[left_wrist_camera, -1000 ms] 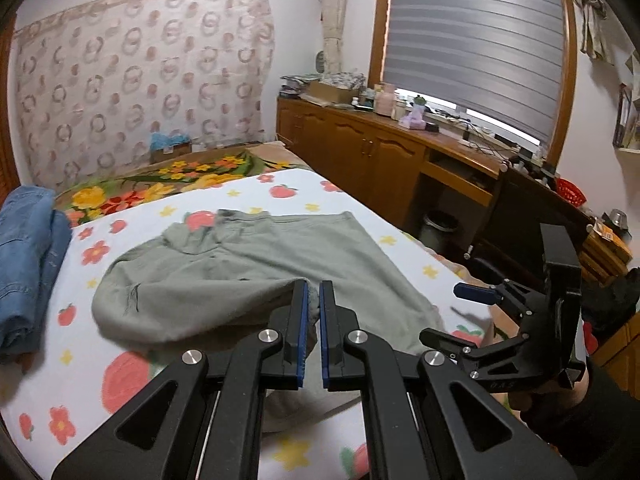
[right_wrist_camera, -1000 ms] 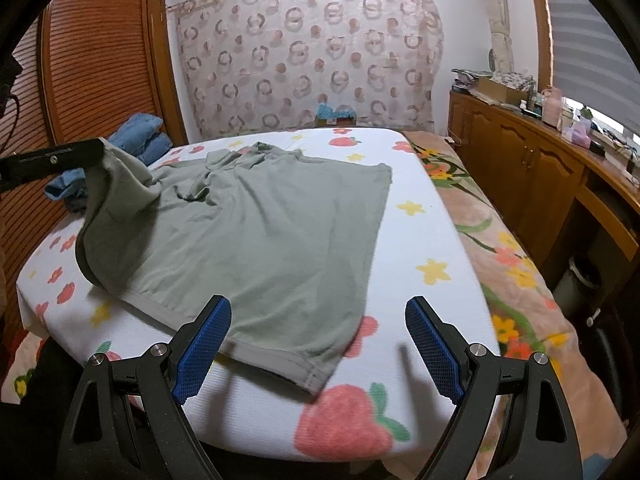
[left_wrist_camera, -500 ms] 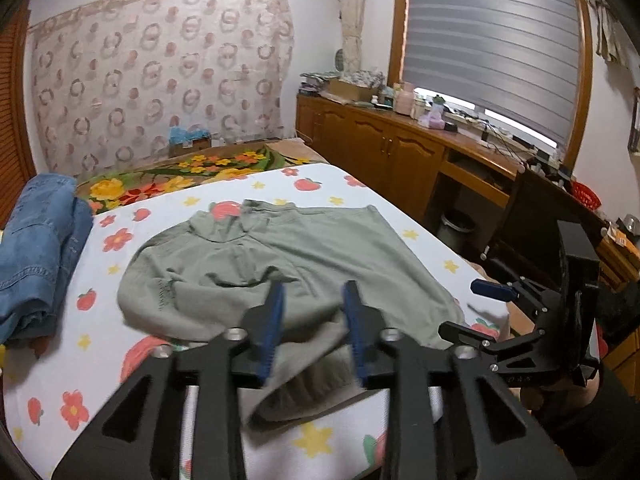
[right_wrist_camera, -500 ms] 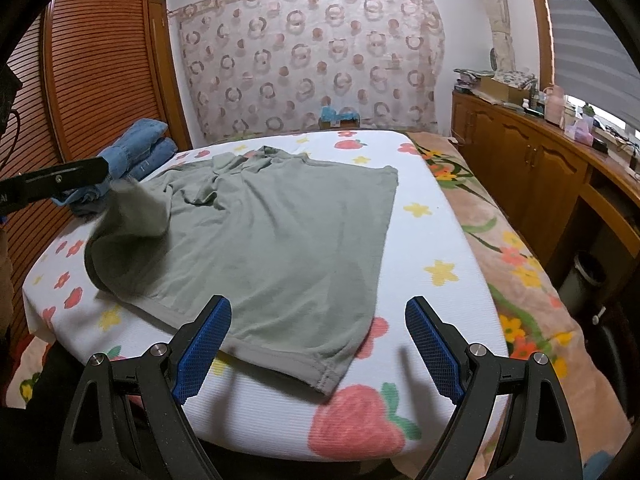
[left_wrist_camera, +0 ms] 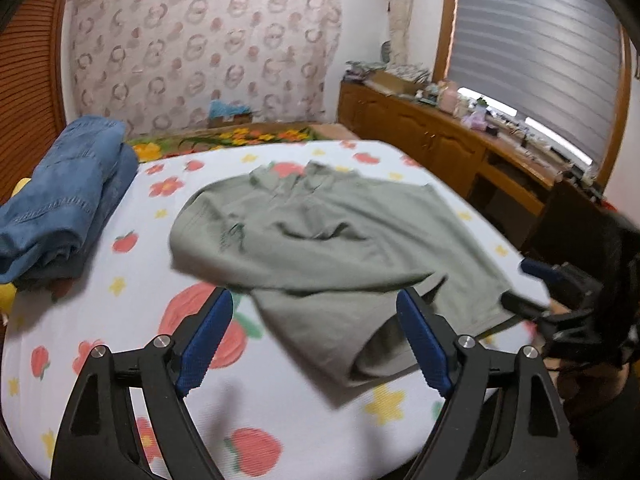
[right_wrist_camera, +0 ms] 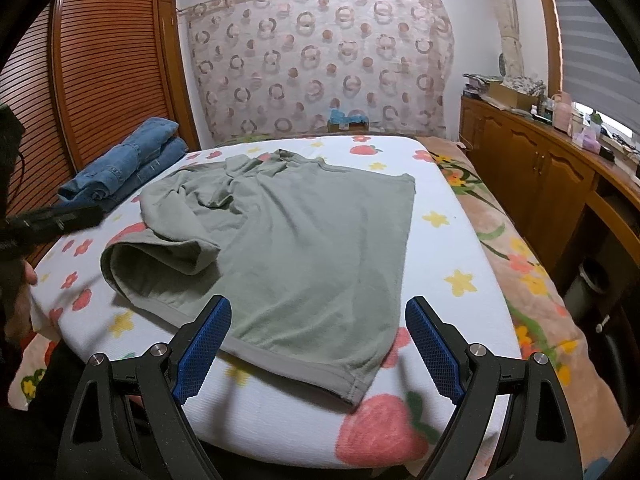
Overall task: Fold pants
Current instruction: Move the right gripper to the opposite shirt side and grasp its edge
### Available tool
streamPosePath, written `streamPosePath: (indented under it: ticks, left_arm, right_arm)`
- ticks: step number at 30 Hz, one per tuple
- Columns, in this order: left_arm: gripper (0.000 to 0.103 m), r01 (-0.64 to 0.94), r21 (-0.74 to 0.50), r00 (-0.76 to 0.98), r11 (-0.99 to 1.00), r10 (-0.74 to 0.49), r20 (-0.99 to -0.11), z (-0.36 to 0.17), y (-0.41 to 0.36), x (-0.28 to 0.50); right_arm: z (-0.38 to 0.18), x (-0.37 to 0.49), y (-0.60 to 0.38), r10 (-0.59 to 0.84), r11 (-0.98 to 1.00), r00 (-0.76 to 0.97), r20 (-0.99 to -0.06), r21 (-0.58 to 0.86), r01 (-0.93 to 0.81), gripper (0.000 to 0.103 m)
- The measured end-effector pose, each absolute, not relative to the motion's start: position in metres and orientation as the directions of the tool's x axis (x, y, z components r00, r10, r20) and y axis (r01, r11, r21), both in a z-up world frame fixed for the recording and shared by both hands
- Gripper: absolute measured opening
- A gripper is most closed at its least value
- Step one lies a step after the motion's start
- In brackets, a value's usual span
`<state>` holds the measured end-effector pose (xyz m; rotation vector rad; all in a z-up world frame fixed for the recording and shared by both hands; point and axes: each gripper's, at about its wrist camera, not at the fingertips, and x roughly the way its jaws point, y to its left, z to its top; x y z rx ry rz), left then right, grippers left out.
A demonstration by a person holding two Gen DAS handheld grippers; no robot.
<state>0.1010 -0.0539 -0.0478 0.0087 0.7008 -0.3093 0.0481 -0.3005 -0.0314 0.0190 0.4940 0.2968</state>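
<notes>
The soft grey-green cotton pants (right_wrist_camera: 288,240) lie spread on the bed with the white strawberry-and-flower sheet (right_wrist_camera: 440,248); the cloth looks light and limp, so it will likely drape and crease wherever it is lifted, and it seems best taken by the thick hem band at a near corner or by the waistband at the far end; one leg is thrown over and sits in a loose, rumpled lap on the left side; the left gripper (left_wrist_camera: 316,336) has just been opening and its blue pads now stand wide with nothing pressed between them, the folded leg edge lying just beyond and under the gap; the right gripper (right_wrist_camera: 320,348) hangs wide and empty over the near hem, which runs between its fingers without touching; a stack of folded blue denim jeans (right_wrist_camera: 124,172) rests far left, apart from the pants
</notes>
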Motion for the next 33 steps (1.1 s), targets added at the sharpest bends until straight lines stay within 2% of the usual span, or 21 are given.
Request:
streamPosePath:
  ticks: [12,16,33]
  left_arm:
    - [0.084,0.247,-0.082,0.663,0.966,-0.230,-0.712,-0.085,-0.046,0.106]
    - [0.084,0.235,-0.090,0.649,0.968,-0.225,-0.727,-0.093,-0.042,0.107]
    - [0.086,0.230,-0.077,0.709,0.970,-0.222,-0.669,-0.098,-0.039,0.099]
  right_arm:
    - [-0.025,0.050,-0.287,0.324,0.942,0.836,-0.443,0.068,-0.329,0.084]
    - [-0.023,0.055,-0.280,0.343,0.932,0.824,-0.451,0.051,-0.359,0.062]
    - [-0.025,0.086,-0.250,0.414,0.888,0.738,-0.532,0.059,-0.455,0.044]
